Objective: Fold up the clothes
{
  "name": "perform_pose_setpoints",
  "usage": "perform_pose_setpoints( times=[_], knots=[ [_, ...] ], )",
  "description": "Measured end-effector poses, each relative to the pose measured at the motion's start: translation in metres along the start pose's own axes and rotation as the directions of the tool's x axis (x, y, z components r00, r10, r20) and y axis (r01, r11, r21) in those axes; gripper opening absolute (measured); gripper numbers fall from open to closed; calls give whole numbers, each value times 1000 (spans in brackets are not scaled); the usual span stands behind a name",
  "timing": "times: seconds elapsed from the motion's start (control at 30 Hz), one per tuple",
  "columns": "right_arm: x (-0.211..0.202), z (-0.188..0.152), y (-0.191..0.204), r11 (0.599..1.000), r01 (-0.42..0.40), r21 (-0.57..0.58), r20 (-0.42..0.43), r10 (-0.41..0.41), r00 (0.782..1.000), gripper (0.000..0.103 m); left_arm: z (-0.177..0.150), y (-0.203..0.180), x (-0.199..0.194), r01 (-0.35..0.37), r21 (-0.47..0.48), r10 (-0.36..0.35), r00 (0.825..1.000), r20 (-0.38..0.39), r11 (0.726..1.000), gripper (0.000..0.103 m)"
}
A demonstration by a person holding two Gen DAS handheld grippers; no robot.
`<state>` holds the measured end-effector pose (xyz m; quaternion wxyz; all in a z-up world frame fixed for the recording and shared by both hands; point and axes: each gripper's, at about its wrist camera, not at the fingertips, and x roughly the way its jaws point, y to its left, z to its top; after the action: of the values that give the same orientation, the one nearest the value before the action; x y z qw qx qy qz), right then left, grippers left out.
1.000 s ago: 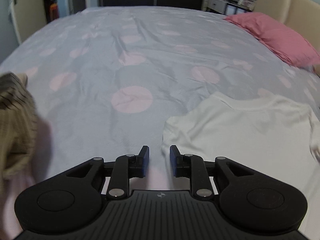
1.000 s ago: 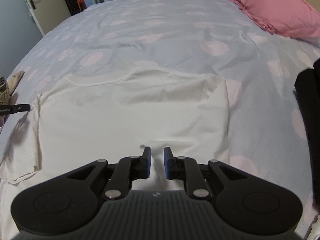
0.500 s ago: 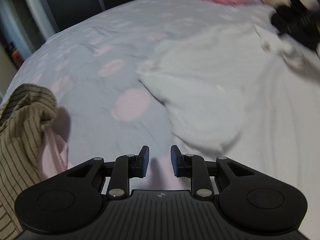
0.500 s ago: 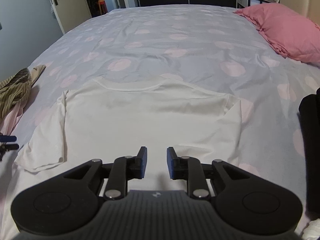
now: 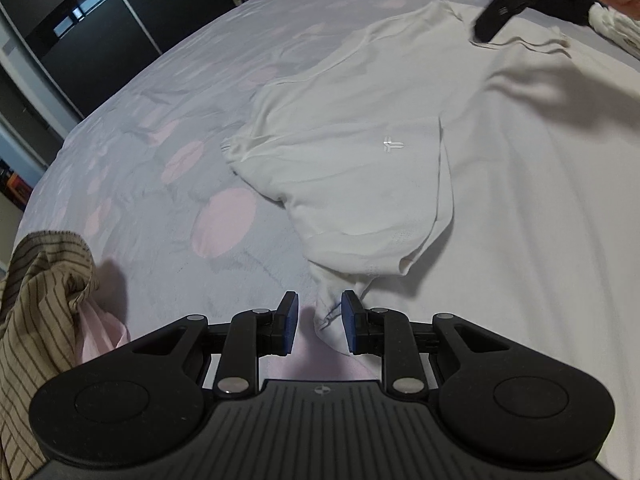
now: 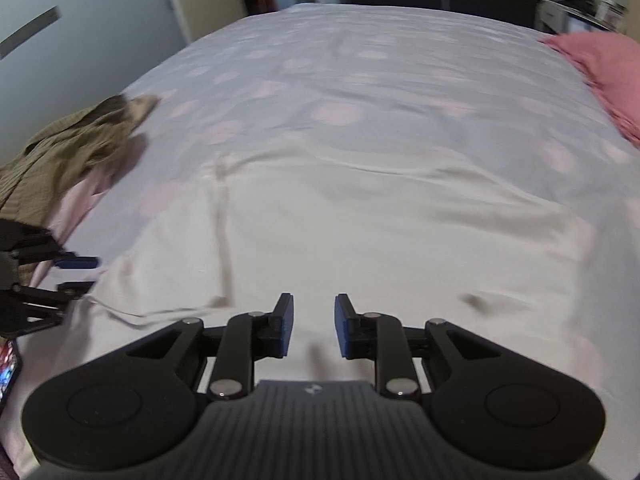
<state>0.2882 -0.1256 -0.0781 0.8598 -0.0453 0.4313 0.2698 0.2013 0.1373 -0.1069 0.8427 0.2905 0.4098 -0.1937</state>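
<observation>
A white t-shirt point(image 5: 360, 152) lies spread flat on the dotted bedsheet point(image 5: 160, 140). In the left wrist view its near sleeve ends in a crumpled tip between the blue pads of my left gripper point(image 5: 318, 322). The tip touches the right pad only, and the jaws stand a little apart. My right gripper point(image 6: 314, 324) hovers open over the shirt point(image 6: 380, 232) near its lower edge, with nothing between its pads. The right gripper point(image 5: 486, 30) also shows far off in the left view, held by a hand. The left gripper point(image 6: 80, 275) sits at the shirt's left sleeve in the right view.
A brown striped garment point(image 5: 36, 300) is heaped over pink cloth at the bed's left edge point(image 6: 68, 148). A pink pillow point(image 6: 600, 68) lies at the far right. Dark clothes point(image 5: 560, 4) sit beyond the shirt. A phone point(image 6: 8, 368) lies at the near left.
My left gripper rolled and swung across to the sleeve, whose tip now lies between its pads. My right gripper drew back and up from the shirt, its jaws slightly wider.
</observation>
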Motion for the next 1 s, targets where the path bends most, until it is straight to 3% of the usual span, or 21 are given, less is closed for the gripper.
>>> perform_pose_setpoints(
  times=[0.27,0.57,0.77,1.0],
  knots=[
    [55,18,59,996,-55,-74,21,56,998,26,-6,7,-1,39,12,-39,999,21,999,21],
    [103,48,78,996,-81,-35,118,85,989,30,-12,13,5,66,67,-70,996,62,996,22],
    [141,80,87,994,-43,-97,144,57,988,32,-12,15,12,63,41,-67,992,108,997,21],
    [180,98,92,991,-29,-129,152,49,987,31,-13,12,14,70,39,-74,988,133,997,7]
  ],
)
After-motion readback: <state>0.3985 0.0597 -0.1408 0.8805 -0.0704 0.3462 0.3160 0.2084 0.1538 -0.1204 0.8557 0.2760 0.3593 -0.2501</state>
